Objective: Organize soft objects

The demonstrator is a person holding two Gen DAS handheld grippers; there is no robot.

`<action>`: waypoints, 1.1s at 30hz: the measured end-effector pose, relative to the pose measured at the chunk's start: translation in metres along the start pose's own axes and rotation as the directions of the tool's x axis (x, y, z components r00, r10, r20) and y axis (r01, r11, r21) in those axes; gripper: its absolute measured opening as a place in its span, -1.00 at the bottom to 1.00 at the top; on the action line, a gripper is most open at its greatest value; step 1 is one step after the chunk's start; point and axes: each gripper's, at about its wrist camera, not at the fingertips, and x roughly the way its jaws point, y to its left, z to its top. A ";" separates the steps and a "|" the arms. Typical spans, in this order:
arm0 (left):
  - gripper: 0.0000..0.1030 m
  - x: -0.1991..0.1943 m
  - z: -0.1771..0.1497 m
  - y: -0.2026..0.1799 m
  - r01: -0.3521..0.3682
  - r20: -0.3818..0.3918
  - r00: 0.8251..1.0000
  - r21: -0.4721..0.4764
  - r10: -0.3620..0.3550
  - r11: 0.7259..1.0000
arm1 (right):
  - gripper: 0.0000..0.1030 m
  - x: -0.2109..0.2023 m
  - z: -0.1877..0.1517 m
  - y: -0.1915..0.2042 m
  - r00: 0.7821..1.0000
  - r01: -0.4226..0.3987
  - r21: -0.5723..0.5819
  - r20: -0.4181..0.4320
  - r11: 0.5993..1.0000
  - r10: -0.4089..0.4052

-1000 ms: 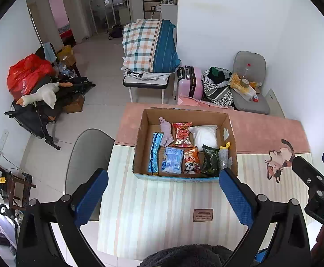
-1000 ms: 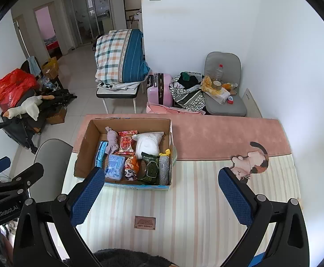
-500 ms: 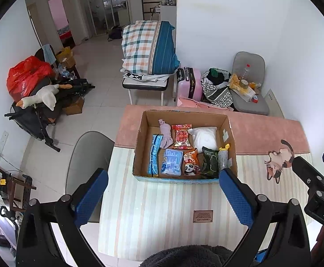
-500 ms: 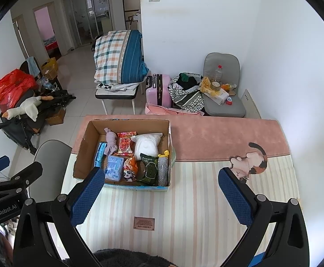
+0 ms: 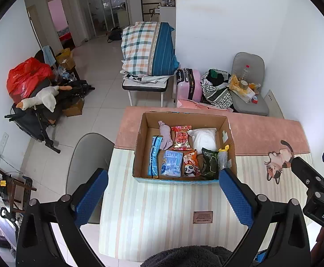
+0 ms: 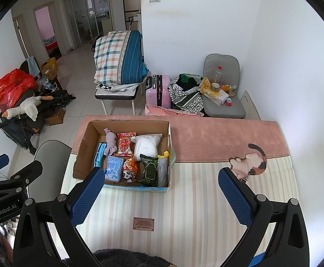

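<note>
At your 12 o'clock a plaid-and-blue folded quilt (image 5: 148, 49) sits on a white bench (image 5: 145, 84). At 1 o'clock, a pink hard-shell suitcase (image 5: 188, 84) stands beside a grey cushioned chair (image 5: 249, 84). At 10 o'clock, a white plush goose (image 5: 39, 99) lies below a red plastic bag (image 5: 26, 75).

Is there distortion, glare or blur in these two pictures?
Left wrist view: strong fisheye bending, black corners; the cardboard box is sharp in even daylight. Right wrist view: same bending, walls curve; the white wall at right is overexposed; the box contents stay clear.

An open cardboard box (image 5: 185, 149) on the table holds snack packets (image 5: 181, 134) and a white pouch (image 5: 203, 138).
</note>
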 end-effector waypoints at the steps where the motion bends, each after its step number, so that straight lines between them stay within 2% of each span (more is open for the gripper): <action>1: 0.99 0.000 0.000 0.000 0.000 0.000 1.000 0.001 0.000 1.000 | 1.00 0.000 0.001 -0.001 1.000 0.001 0.001 0.002 1.000 -0.001; 33: 0.99 0.000 0.002 -0.002 0.000 0.003 1.000 0.003 0.000 1.000 | 1.00 -0.004 0.003 -0.004 1.000 -0.004 -0.007 0.006 1.000 0.004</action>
